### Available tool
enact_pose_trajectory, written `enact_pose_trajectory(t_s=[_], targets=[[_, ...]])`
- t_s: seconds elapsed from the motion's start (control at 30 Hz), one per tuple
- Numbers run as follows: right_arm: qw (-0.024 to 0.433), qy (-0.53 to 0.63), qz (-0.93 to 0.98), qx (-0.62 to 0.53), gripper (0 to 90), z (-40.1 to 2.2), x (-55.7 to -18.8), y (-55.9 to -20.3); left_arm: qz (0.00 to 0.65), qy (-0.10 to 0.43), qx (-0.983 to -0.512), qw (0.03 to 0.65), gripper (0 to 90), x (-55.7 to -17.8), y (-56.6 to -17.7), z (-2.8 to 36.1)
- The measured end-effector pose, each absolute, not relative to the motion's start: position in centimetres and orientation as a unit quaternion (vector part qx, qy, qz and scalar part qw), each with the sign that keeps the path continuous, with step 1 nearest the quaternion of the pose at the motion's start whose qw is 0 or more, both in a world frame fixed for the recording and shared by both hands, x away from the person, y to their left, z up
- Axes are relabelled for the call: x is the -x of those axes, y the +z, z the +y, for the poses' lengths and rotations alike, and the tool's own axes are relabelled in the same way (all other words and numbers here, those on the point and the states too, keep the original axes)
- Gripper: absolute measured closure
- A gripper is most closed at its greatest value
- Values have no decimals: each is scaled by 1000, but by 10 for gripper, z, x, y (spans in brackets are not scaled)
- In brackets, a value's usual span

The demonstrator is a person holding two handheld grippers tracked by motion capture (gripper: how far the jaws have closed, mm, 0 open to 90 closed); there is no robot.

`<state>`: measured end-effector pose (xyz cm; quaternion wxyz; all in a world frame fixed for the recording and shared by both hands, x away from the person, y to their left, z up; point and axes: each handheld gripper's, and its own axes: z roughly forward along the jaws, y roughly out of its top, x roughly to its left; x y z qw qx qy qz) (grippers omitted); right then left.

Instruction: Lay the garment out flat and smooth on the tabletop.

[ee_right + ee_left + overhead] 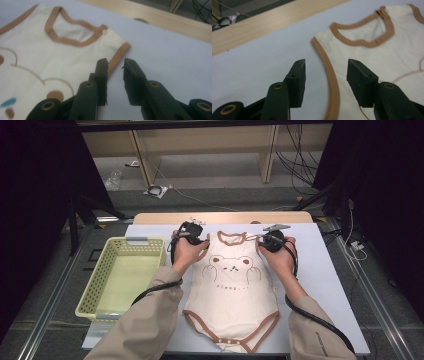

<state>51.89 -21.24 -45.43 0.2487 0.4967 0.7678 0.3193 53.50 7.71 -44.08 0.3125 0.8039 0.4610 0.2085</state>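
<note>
Risk: bodysuit point(231, 290) shoulders slip | left tool point(326, 72) parted astride armhole trim, gripping nothing | right tool point(115, 65) narrowly parted beside strap, empty | cause: shallow bite

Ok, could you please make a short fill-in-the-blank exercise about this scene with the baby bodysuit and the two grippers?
1. The cream bodysuit lies flat on the table, and its front shows the face of a ____.
2. The trim around the neck opening of the bodysuit is ____ in colour.
3. To the left of the bodysuit stands a pale yellow ____.
4. The jaws of the left gripper stand ____, with the bodysuit's brown edge between them.

Missing words: bear; brown; basket; open
</note>
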Motion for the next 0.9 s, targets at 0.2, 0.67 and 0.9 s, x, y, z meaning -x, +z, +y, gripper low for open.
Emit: enact_pose_trajectory(t_s=[0.2,0.67,0.9], targets=[[190,318,777,-509,754,-230,-488,-465,428,190,-835,290,531,-502,-450,84],[124,321,777,-527,832,-237,-445,-480,374,150,-861,310,637,-434,-457,92],[174,308,788,-504,898,-226,-437,-471,359,151,-861,328,643,-410,-451,100]])
